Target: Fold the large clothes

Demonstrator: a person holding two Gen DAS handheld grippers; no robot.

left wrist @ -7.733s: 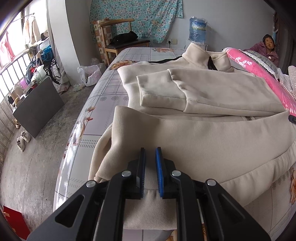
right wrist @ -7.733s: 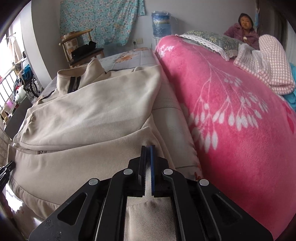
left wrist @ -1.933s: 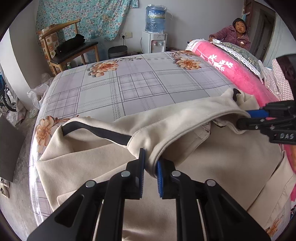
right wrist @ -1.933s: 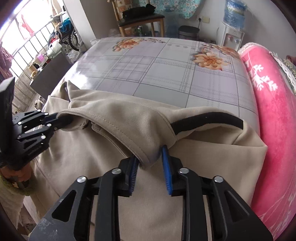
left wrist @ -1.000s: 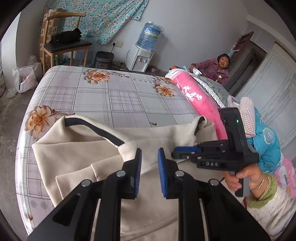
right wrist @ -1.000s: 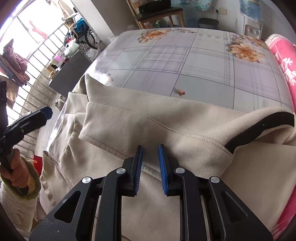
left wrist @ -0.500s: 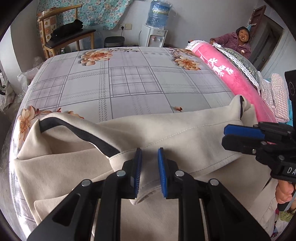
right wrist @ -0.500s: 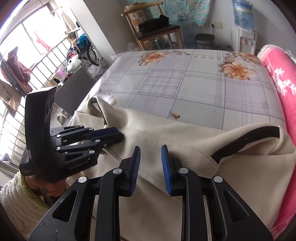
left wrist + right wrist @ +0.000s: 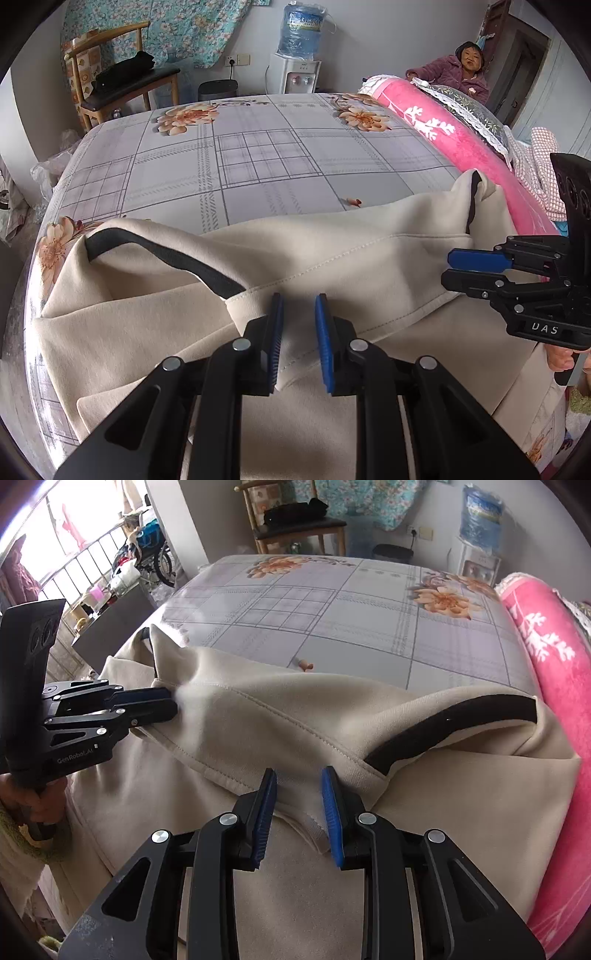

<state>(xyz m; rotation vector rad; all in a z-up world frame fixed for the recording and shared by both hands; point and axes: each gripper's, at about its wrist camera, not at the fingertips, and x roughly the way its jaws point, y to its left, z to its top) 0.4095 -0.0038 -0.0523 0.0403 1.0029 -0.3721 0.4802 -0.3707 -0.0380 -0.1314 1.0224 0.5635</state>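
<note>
Beige jacket (image 9: 332,258) lies folded on the near part of the bed (image 9: 258,158), w/ a stitched hem edge running across the top layer & a black strip (image 9: 166,254) curving along one fold. Same jacket (image 9: 295,720) in the right wrist view, black strip (image 9: 443,720) arching toward the pink blanket side. Fabric thick, soft, slightly rumpled; top fold rides up over the lower layers.

Left gripper (image 9: 298,339): blue-padded fingers apart, hem edge between them but not pinched. In the right wrist view the left gripper (image 9: 162,705) shows at the far left w/ its tips against the jacket's edge, held by a hand (image 9: 44,794).

Right gripper (image 9: 300,808): fingers apart too, straddling the hem corner near the black strip, no clamp. From the left wrist view the right gripper (image 9: 476,269) sits at the right edge of the jacket, fingers w/ a narrow gap, close to the cloth.

Bed sheet is grey-lilac plaid w/ orange flowers. Pink blanket (image 9: 443,140) rolled along the right side of the bed. Behind: wooden chair (image 9: 122,85) w/ a dark bag on it, water dispenser (image 9: 299,48), floral cloth on the wall, a person in purple (image 9: 461,70) sitting at the back. Window rail & clutter at left in the right wrist view.
</note>
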